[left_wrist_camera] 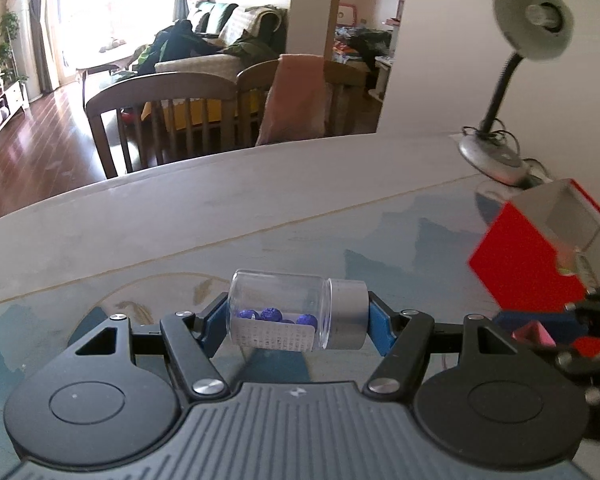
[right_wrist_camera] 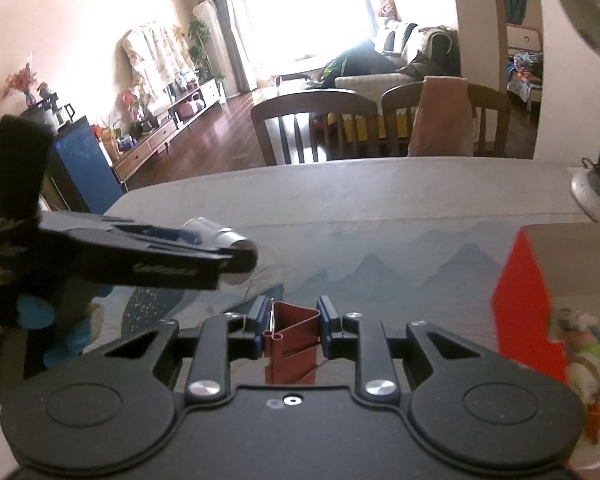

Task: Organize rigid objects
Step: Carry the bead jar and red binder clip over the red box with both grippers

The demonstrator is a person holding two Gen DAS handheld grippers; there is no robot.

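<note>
Glass jar [left_wrist_camera: 298,312] with a silver cap and blue balls inside is lying sideways between the left gripper's [left_wrist_camera: 296,322] blue pads, which are pressing on its base and cap and holding it above the patterned mat on the table [left_wrist_camera: 220,200]. In the right wrist view the same jar [right_wrist_camera: 216,234] is showing at the tip of the left gripper [right_wrist_camera: 236,256], off to the left side. Right gripper [right_wrist_camera: 292,326] is clamping a dark red binder clip [right_wrist_camera: 294,342] between narrowly set fingers, also above the table [right_wrist_camera: 380,200]. A red box [left_wrist_camera: 536,248] is sitting toward the table's right edge, its open top showing, and behind it a desk lamp [left_wrist_camera: 496,156] is standing near the far right corner.
</note>
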